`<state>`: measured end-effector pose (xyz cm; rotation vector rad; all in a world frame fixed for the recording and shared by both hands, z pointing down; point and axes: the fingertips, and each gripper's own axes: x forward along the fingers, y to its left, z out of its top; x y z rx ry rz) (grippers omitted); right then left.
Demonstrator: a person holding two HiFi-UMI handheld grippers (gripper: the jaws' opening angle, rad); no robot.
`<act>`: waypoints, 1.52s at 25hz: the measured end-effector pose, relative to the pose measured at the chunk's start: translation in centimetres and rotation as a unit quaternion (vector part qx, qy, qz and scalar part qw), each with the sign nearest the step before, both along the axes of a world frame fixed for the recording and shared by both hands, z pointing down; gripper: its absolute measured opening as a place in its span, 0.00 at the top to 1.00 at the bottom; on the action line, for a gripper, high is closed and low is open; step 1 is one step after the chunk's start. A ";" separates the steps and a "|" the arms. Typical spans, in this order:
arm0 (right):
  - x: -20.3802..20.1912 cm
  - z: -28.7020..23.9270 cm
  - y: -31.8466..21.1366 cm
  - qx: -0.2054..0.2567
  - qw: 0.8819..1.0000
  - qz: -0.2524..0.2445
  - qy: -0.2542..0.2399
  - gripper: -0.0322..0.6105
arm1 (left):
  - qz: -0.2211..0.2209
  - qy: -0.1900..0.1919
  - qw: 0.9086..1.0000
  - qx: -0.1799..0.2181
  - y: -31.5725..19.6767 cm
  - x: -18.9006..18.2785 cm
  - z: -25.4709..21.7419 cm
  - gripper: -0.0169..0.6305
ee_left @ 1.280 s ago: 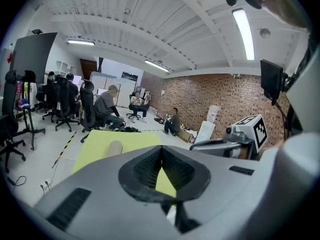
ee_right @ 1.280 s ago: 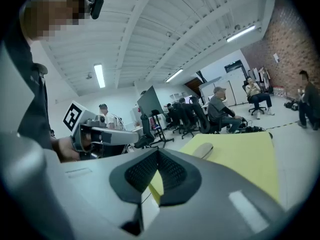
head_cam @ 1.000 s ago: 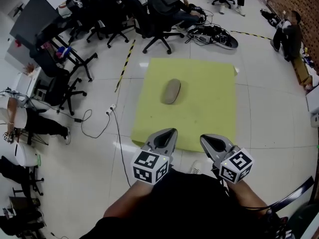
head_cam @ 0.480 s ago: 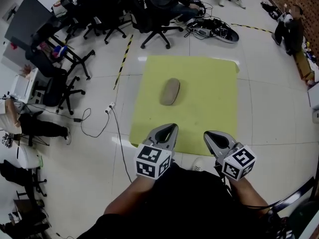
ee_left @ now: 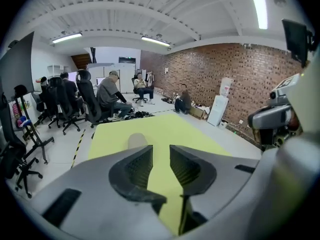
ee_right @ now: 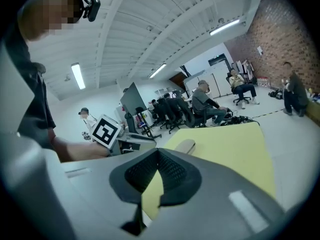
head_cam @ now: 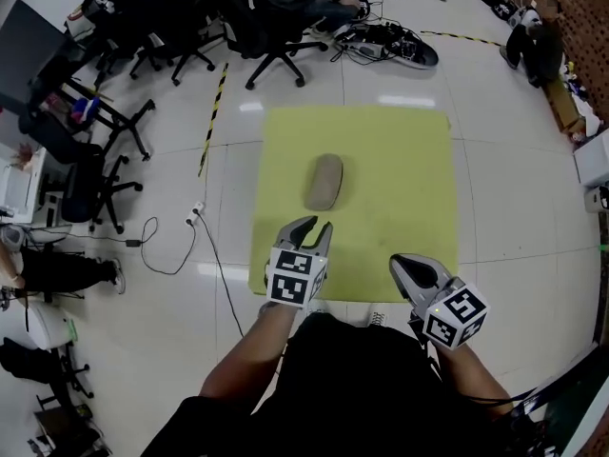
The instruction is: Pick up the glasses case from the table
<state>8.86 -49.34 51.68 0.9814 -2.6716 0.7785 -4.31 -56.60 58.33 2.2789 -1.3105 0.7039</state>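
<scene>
1. The jaws of our left gripper (head_cam: pixel 312 225) have just been opening and are standing slightly apart, empty; our right gripper (head_cam: pixel 402 261) is keeping its jaws pressed together.
2. The glasses case (head_cam: pixel 324 181), a smooth, rounded grey-beige oval, is lying ahead of them on the flat yellow table (head_cam: pixel 409 160).
3. We are judging that so narrow a gap is risking a shove against the curved shell.

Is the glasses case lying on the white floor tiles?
No, the glasses case lies on the yellow table, well inside its edges.
</scene>
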 end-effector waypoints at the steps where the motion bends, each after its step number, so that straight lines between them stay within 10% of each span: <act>1: -0.2 0.3 -0.2 -0.005 1.000 0.003 0.003 0.95 | 0.001 0.000 1.000 -0.007 -0.7 -0.3 0.9 0.80; 18: 0.1 3.6 -0.9 -0.065 0.993 0.090 0.039 0.95 | 0.003 0.013 0.987 -0.158 -11.6 -2.0 14.0 0.46; 38: 5.8 3.0 1.5 -0.071 0.977 0.193 0.053 0.95 | 0.027 -0.038 0.982 -0.184 -15.7 1.7 18.5 0.24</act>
